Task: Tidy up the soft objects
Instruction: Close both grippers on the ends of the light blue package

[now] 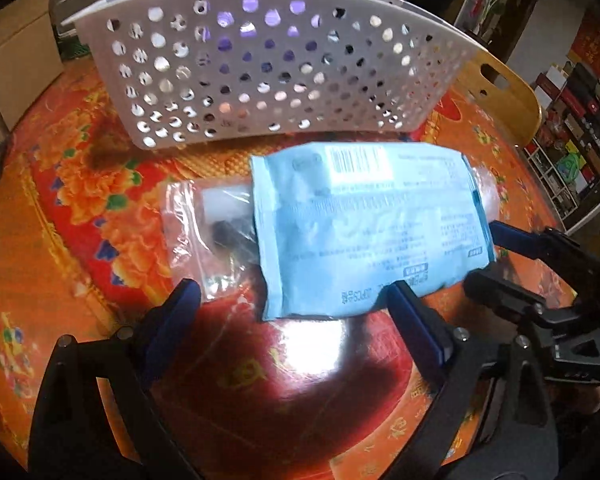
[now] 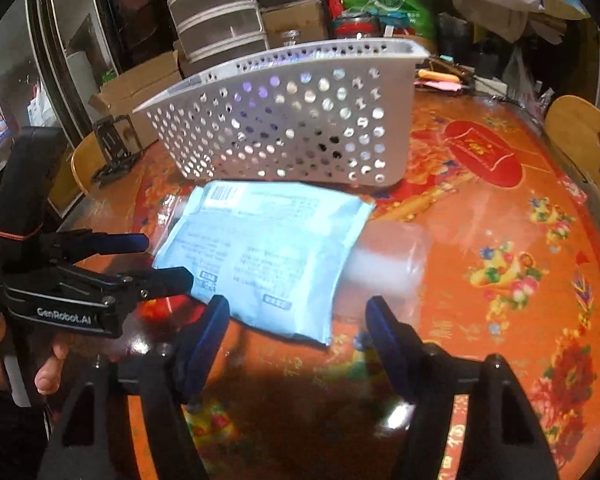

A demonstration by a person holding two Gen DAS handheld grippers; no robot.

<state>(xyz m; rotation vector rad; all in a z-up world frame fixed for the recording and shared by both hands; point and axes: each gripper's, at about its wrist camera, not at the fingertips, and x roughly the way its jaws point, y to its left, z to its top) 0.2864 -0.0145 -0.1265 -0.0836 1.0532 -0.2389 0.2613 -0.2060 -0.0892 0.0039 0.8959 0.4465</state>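
Note:
A light blue soft packet (image 1: 364,228) lies flat on the round table in front of a white perforated basket (image 1: 260,76). It also shows in the right wrist view (image 2: 268,252), with the basket (image 2: 284,136) behind it. A clear zip bag with small dark items (image 1: 208,232) lies partly under the packet's left side. A clear plastic piece (image 2: 384,264) lies to the packet's right. My left gripper (image 1: 296,300) is open, its fingers at the packet's near edge. My right gripper (image 2: 298,316) is open just short of the packet's near corner. The left gripper also shows in the right wrist view (image 2: 160,260).
The table has an orange and red floral cover (image 2: 500,240). A wooden chair back (image 1: 504,92) stands behind the basket on the right. Boxes, drawers and bags (image 2: 220,12) crowd the far side. Purple items show through the basket holes.

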